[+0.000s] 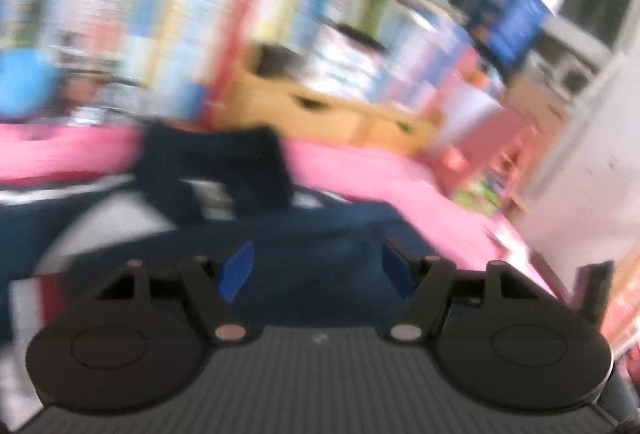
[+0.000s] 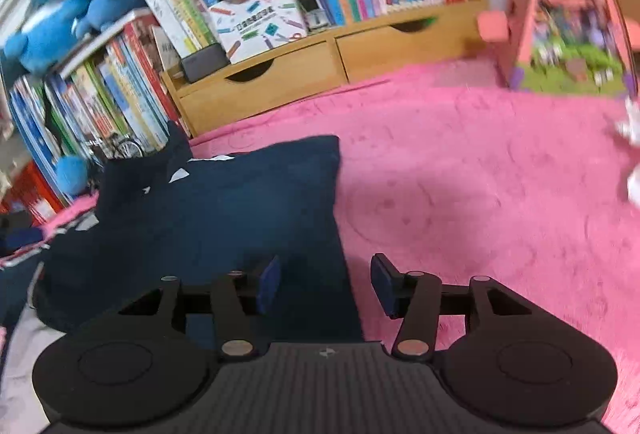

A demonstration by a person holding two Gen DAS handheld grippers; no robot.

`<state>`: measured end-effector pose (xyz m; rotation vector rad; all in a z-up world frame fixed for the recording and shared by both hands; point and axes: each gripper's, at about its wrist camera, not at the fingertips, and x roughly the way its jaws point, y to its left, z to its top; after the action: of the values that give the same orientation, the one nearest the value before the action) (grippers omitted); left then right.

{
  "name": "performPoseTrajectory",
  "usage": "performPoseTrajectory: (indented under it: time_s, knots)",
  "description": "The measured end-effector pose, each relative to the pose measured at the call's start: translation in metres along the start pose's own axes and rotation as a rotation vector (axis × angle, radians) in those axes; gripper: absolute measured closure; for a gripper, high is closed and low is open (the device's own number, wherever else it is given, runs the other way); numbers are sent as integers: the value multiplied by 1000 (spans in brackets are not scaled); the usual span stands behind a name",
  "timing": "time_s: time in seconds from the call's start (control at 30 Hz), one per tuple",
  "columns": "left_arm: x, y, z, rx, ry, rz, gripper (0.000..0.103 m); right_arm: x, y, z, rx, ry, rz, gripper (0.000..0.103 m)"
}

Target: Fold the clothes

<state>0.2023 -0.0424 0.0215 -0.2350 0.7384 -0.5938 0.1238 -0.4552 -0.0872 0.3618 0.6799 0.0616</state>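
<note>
Pink blanket [image 2: 460, 170]: spreading across the whole carrying surface, running back to the wooden organiser along its far edge; plush and loose-looking, so likely dragging or bunching under any cloth slid over it.

Navy garment [image 2: 224, 202]: lying on the blanket's left half, right edge running straight toward the near edge, far right corner squared, left side heaped into uneven layers with white trim showing. Fitting either a partly folded state or a loosely laid one; not settling which. Risk: heaped left side slipping open if pulled from the right edge alone; a pinch taking one layer only and peeling the stack apart.

Wooden organiser [image 2: 332, 54]: standing at the far edge, two drawers below, both closed, contents hidden; upper shelf holding upright books and a printed box.

Pink toy house [image 2: 560, 6]: standing at the far right corner, small figures inside, too blurred to name.

Right gripper [image 2: 324, 284]: hovering over the garment's right edge near the near edge, jaws spread wide, gripping nothing; left finger over cloth, right finger over blanket. Risk: catching blanket pile together with cloth.

Left gripper [image 1: 316, 270]: hanging over navy cloth [image 1: 304, 234], jaws spread wide, holding nothing; view heavily smeared, so aim uncertain.
</note>
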Motion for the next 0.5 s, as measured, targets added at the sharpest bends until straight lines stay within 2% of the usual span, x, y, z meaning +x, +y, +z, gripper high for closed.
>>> performPoseTrajectory:
  time_s: [0.03, 0.07, 0.1, 0.13, 0.23, 0.37, 0.5]
  knots:
    - [16, -16, 4, 15, 33, -4, 40, -2, -3, -3, 9, -10, 15, 58]
    - [33, -31, 8, 29, 65, -8, 59, -3, -6, -6, 24, -14, 33, 73]
    - [49, -47, 12, 44, 98, -12, 67, -3, -8, -8, 42, -16, 53, 82]
    - [65, -61, 15, 58, 125, -15, 66, -2, -8, -11, 48, -22, 65, 85]
    - [115, -92, 18, 95, 204, -24, 66, -3, -4, -17, 23, -44, 75, 86]
    - [167, -123, 15, 167, 288, 28, 44, -1, -16, -17, 90, -39, 129, 85]
    - [189, -144, 10, 236, 323, 121, 42, -2, -17, -17, 98, -39, 133, 85]
